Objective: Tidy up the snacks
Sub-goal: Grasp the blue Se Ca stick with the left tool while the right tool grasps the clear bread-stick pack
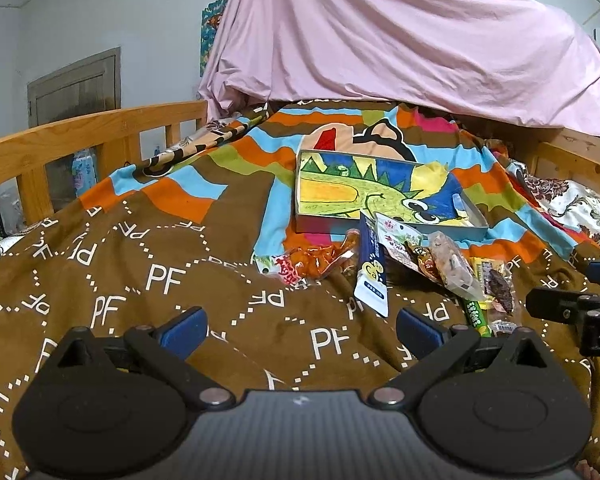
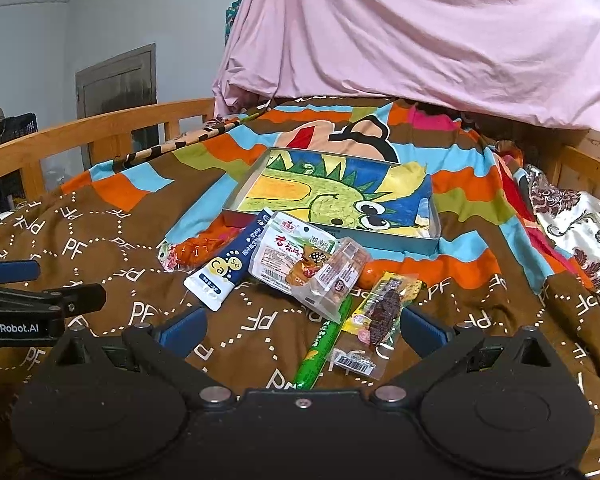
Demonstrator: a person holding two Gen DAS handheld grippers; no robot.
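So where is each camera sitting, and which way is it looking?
Left wrist: sits on the left claw, low over the brown blanket, facing the snack pile and box; own open fingers show, and the right claw at the right edge.
Right wrist: sits on the right claw, facing the snack pile; the left claw shows at the left.
Both share the snacks, box, and pink sheet.

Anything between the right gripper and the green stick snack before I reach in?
Nothing visible. The right gripper is open with the green stick snack lying directly ahead on the blanket, its near end already between the fingers.
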